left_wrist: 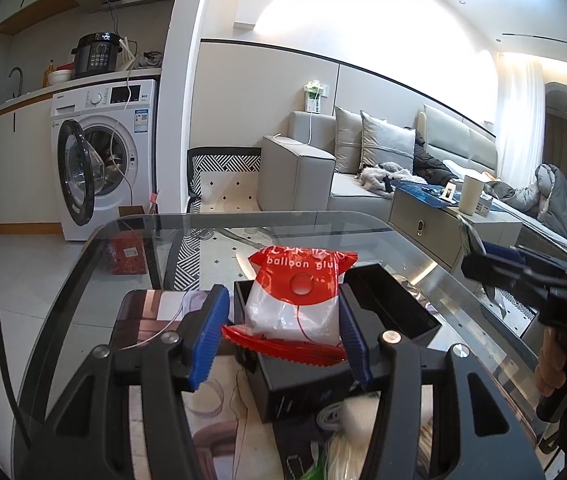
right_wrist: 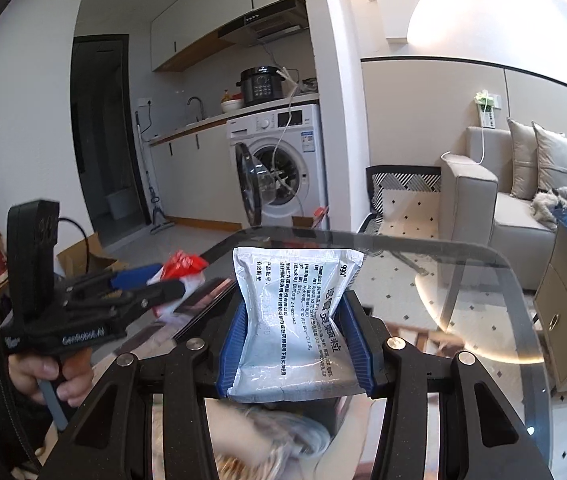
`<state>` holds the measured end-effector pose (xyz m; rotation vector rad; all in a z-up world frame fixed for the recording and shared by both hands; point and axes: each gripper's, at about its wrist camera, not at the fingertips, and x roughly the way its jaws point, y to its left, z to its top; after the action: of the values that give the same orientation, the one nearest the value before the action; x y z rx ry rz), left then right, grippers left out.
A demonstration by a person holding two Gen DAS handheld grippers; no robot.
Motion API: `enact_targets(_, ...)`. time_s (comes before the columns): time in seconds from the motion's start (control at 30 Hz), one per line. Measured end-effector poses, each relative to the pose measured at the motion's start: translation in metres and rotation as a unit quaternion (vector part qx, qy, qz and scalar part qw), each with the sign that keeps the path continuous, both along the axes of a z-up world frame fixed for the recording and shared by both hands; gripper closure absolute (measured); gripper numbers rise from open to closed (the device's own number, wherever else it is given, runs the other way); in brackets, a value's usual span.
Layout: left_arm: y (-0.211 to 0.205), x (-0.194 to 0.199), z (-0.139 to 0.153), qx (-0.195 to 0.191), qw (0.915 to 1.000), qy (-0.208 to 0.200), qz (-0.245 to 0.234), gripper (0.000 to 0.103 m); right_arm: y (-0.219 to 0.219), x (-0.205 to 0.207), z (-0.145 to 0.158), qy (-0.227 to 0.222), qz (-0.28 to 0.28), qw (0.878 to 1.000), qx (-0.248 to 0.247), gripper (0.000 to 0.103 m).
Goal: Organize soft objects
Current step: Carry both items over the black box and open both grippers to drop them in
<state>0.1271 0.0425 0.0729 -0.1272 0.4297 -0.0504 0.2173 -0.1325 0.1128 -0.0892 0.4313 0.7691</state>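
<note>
We are lifting a red-and-white plastic balloon-glue packet (left_wrist: 297, 300) in the left gripper (left_wrist: 283, 334) and a crumpled pale-blue foil sachet (right_wrist: 295, 320) in the right gripper (right_wrist: 293, 350), both jaws part-closed and pinching, for sorting above the open black box (left_wrist: 395, 304).

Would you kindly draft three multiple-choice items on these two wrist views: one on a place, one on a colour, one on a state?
1. Where is the open black box?
A. on the glass table
B. on the sofa
C. on the floor

2. What colour tops the balloon glue bag?
A. green
B. red
C. yellow

3. What is the right gripper doing?
A. hanging open and empty
B. gripping a cushion
C. clamping a silver sachet

Key: 1 A, the box stands on the glass table. 2 B, its header is red above a white body, held in the left gripper. 3 C, the silver sachet bows between the blue pads.
</note>
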Motion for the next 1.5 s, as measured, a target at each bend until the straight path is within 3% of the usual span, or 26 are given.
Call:
enact_targets(0.17,0.001,0.016,-0.003,0.003,1.0,0.004,0.002,0.05,0.012,0.022,-0.001,0.009,0.003,1.0,-0.017,0.056)
enact_targets(0.8,-0.012,0.058,-0.031,0.018,0.9981,0.057,-0.012,0.05,0.056,0.069,-0.05,0.055,0.033,0.996,-0.061,0.056)
enact_targets(1.5,-0.02,0.068,-0.036,0.047,0.9954,0.074,-0.038,0.05,0.069,0.078,-0.063,0.045,0.046,0.994,-0.088,0.056)
